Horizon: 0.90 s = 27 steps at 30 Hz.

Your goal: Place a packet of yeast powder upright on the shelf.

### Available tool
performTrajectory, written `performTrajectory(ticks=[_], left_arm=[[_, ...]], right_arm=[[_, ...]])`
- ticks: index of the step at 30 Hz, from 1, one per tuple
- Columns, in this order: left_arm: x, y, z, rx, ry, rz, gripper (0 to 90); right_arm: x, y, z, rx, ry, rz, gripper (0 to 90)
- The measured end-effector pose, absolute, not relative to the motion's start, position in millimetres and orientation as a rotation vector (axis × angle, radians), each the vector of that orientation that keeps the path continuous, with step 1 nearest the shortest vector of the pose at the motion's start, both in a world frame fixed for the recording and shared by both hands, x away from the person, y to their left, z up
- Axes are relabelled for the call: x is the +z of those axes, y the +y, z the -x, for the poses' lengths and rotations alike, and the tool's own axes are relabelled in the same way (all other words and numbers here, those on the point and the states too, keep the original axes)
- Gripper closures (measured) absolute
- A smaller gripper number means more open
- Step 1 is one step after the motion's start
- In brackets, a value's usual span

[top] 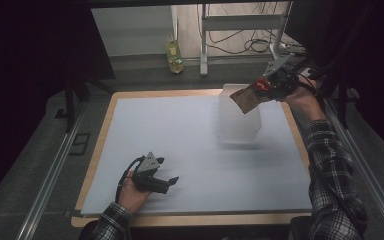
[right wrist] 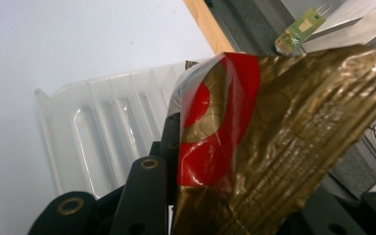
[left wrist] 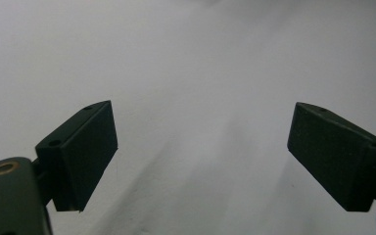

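My right gripper (top: 260,90) is shut on a crinkled gold and red foil packet (top: 246,98), held in the air at the table's far right. Below and beside it stands a clear ribbed plastic tray (top: 239,125) on the white sheet. In the right gripper view the foil packet (right wrist: 274,147) rises out of the closed jaws, and the clear tray (right wrist: 107,132) lies behind it on the white surface. My left gripper (top: 167,172) rests low near the front left of the table, open with nothing between its pads (left wrist: 85,152).
A white sheet (top: 180,150) covers the wooden table (top: 200,218). Beyond the far edge a small yellow bottle (top: 174,56) stands on the floor, beside white frame legs and loose cables. Metal rails run down both sides of the table.
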State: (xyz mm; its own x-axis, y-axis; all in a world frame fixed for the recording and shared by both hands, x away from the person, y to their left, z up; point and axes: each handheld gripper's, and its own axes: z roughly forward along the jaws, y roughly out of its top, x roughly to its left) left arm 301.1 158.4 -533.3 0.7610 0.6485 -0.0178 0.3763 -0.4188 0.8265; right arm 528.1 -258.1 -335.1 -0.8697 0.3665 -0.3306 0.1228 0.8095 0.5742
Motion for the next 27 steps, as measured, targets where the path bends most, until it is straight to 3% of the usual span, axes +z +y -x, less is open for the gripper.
performTrajectory(ticks=[20, 27], left_arm=[[-534, 157, -301, 0.371, 0.770, -2.058, 10.8], [-535, 157, -301, 0.369, 0.766, -2.070, 10.9]], right_arm=[[-324, -255, -517, 0.812, 2.616, -0.242, 70.7], [-343, -250, -523, 0.720, 2.681, -0.225, 70.8]])
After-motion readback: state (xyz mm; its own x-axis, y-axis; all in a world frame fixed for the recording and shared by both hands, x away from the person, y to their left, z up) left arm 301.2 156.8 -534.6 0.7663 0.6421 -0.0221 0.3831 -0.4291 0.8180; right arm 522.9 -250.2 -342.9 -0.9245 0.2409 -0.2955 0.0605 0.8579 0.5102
